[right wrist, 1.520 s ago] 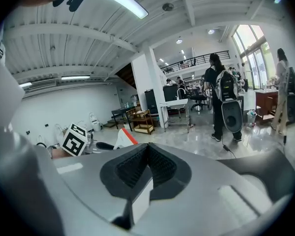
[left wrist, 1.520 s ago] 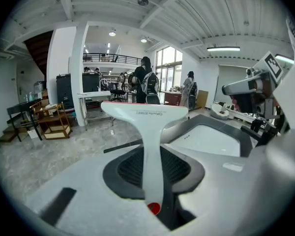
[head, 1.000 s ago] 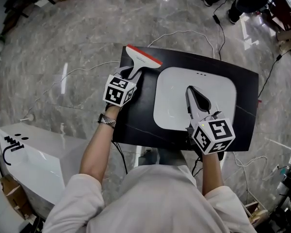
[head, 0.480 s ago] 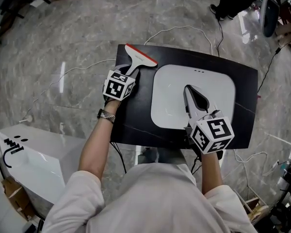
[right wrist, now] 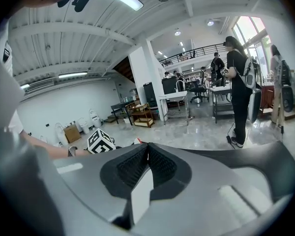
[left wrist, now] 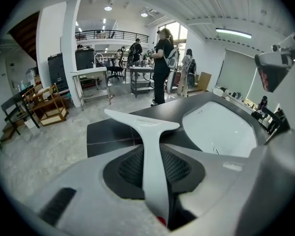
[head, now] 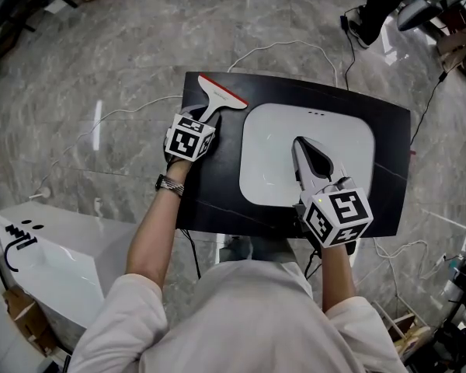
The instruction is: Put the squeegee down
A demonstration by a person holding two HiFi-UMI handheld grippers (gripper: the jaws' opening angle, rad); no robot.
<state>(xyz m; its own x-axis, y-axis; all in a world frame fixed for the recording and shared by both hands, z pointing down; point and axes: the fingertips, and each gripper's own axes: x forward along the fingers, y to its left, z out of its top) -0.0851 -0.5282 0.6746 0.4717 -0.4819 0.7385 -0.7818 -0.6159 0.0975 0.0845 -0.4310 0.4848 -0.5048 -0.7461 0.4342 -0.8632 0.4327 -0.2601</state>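
One gripper decides this: the left gripper (head: 205,120) has the squeegee (head: 217,98) by its white handle, jaws just opening around it. The handle runs straight out along the jaws, and the red-edged blade lies crosswise over the far left corner of the black counter (head: 210,200). Well to the right, the right gripper (head: 303,148) hangs over the white basin (head: 272,169), jaws closed and empty.

We count one white sink (head: 268,162), one squeegee (head: 220,95) left of sink, one dark surface (head: 388,154) beneath sink.
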